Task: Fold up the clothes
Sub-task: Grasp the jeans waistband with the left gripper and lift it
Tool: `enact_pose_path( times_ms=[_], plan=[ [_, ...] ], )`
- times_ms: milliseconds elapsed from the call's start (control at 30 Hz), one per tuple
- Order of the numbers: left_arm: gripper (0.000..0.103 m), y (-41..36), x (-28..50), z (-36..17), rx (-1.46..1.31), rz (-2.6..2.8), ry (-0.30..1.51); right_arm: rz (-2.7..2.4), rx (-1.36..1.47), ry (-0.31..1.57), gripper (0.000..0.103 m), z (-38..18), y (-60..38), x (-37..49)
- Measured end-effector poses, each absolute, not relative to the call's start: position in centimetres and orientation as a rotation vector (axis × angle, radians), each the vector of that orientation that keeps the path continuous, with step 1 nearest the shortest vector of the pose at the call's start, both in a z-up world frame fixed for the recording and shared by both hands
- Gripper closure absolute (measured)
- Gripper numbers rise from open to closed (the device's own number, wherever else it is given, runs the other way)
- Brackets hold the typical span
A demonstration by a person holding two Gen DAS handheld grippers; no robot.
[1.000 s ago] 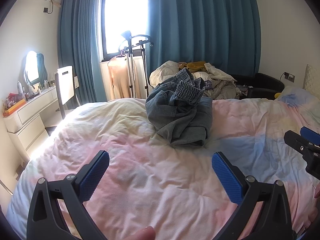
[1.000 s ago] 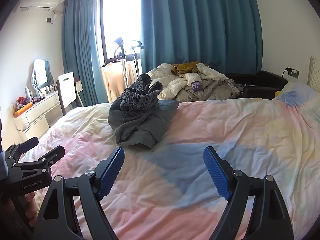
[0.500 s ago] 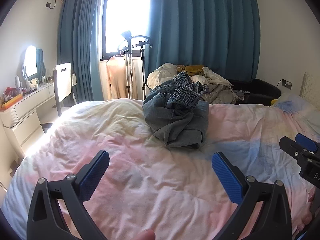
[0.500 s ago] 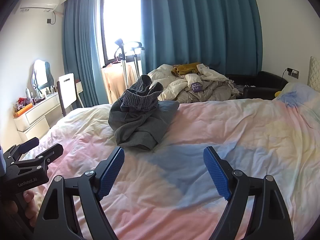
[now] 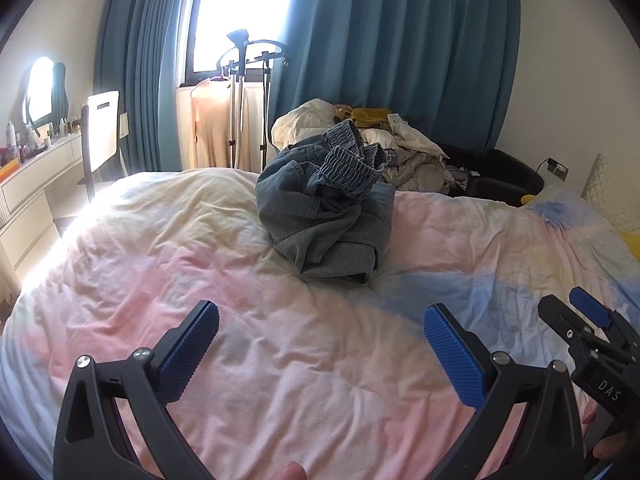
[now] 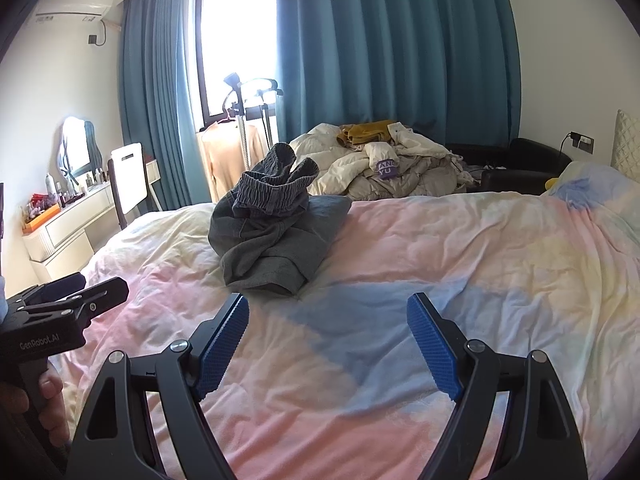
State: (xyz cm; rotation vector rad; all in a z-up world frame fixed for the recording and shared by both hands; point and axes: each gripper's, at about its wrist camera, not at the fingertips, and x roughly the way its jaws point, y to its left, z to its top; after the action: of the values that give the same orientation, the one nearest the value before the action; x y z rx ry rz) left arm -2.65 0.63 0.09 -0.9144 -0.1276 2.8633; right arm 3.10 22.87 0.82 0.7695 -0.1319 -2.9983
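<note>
A crumpled heap of blue-grey denim clothing [image 5: 326, 208] [image 6: 268, 224] with an elastic waistband on top lies in the middle of the bed. My left gripper [image 5: 320, 332] hovers open over the duvet, well short of the heap, nothing between its blue pads. My right gripper [image 6: 328, 332] is open too, also short of the heap and slightly to its right. Each gripper shows at the edge of the other's view: the right gripper [image 5: 576, 316] and the left gripper [image 6: 80, 294], held by a hand [image 6: 40, 396].
The bed's pastel pink, blue and yellow duvet [image 5: 200, 248] [image 6: 460, 248] spreads wide around the heap. Beyond it sit a pile of pale laundry [image 6: 384, 168], a garment steamer stand [image 5: 244, 92], a chair and dresser [image 5: 52, 160] at left, and a black sofa [image 6: 524, 164].
The left wrist view has tilted and shifted slightly, bringing the denim heap a little closer. The right gripper barely moved. Both grippers stayed open.
</note>
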Motion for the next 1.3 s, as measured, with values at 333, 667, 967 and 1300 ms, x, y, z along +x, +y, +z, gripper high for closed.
enact_pose_path(
  times_ms=[333,667,967,1300],
  plan=[
    [0.000,5.5,-11.6,-0.7,-0.918,2.809,0.122,-2.971,0.850,-0.269,0.020,-0.7,25.2,1.7],
    [0.000,9.4,-22.0,-2.6,-0.806,2.843,0.233,-2.923,0.976,-0.420,0.020,-4.1,28.3,-1.7],
    [0.008,9.4,-30.1,-5.2,-0.877,2.900,0.200,-2.846,1.117,-0.546,0.020,-8.5,29.6,-5.4],
    [0.046,9.6,-31.6,-4.9,-0.993,2.824,0.097,-2.833,1.126,-0.561,0.020,-10.1,29.6,-6.8]
  ],
)
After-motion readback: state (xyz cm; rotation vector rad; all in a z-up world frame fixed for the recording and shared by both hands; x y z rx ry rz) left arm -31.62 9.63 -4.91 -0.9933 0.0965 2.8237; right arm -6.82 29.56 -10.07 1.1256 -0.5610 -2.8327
